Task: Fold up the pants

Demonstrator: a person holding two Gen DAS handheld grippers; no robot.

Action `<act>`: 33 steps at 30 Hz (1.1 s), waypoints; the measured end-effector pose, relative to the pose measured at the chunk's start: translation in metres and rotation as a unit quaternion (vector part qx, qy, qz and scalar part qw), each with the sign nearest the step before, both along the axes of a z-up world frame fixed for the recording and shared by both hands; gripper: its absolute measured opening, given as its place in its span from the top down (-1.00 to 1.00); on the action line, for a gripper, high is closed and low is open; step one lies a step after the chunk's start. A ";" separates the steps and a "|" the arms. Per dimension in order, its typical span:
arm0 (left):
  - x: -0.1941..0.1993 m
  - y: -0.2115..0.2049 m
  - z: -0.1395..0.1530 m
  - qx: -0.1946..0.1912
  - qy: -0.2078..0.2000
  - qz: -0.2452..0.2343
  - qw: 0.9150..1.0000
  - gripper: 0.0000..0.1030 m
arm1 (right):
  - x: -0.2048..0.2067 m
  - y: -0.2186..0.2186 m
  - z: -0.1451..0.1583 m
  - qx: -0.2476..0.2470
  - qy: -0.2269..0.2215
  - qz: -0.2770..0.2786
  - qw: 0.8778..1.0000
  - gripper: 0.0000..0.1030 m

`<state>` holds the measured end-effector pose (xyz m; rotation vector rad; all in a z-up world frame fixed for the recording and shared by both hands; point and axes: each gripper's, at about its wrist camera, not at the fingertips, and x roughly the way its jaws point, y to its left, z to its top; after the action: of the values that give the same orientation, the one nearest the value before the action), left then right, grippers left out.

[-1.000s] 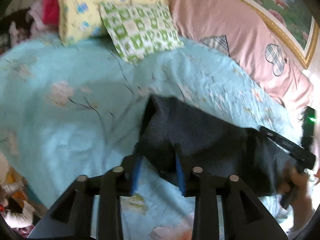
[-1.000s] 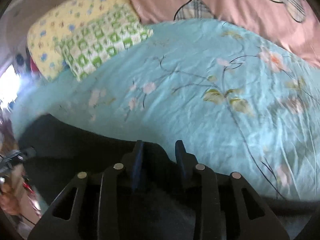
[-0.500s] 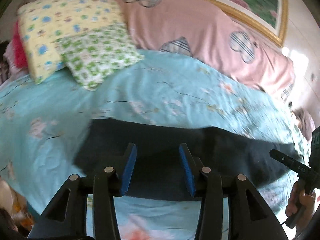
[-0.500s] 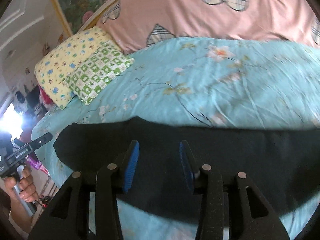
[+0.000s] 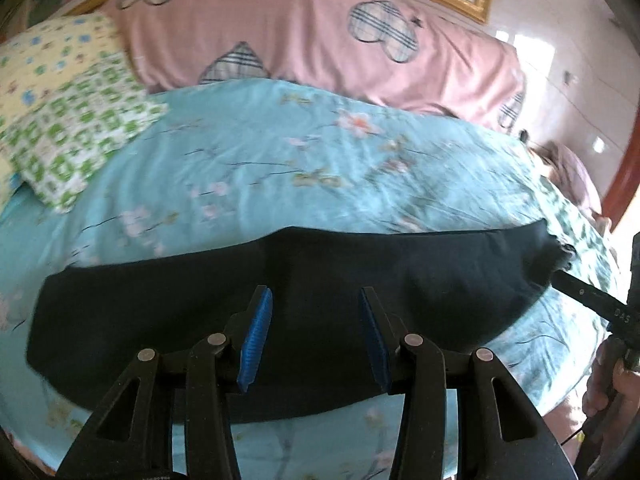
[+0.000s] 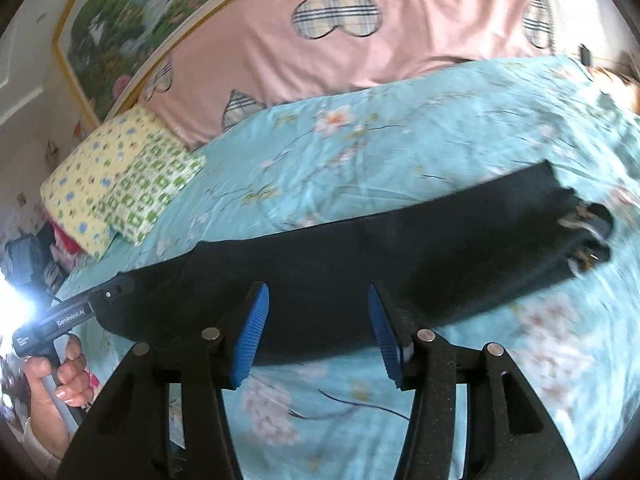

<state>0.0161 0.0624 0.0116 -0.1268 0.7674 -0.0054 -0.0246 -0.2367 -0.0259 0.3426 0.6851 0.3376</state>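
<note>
The dark pants [image 5: 312, 300] lie in a long flat band across the near part of the light blue flowered bedspread [image 5: 300, 160]. In the right wrist view the pants [image 6: 360, 256] run from lower left to the waist end at the right [image 6: 584, 236]. My left gripper [image 5: 316, 332] is open and empty, its blue pads held above the pants' near edge. My right gripper [image 6: 320, 332] is open and empty, also just above the near edge. Each gripper's body shows in the other's view, at the far right [image 5: 592, 304] and far left [image 6: 76, 316].
A long pink pillow with plaid hearts [image 5: 320, 40] lies along the headboard. Yellow and green patterned pillows [image 5: 68, 120] sit at the back left. A gold-framed picture [image 6: 132, 28] hangs behind. Clutter lies off the bed's left side [image 6: 32, 256].
Both grippers have let go of the pants and pulled back and up. The pants, bunched and held a second ago, now lie spread flat in a long band on the bed.
</note>
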 end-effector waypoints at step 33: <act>0.127 -0.165 0.013 -0.001 0.052 -0.245 0.968 -0.05 | -0.013 -0.119 -0.019 0.088 0.043 -0.146 0.984 -0.04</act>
<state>0.1427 -0.1030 0.0249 0.0643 0.8886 -0.4729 -0.0374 -0.3558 -0.0451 0.6220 0.6800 0.1030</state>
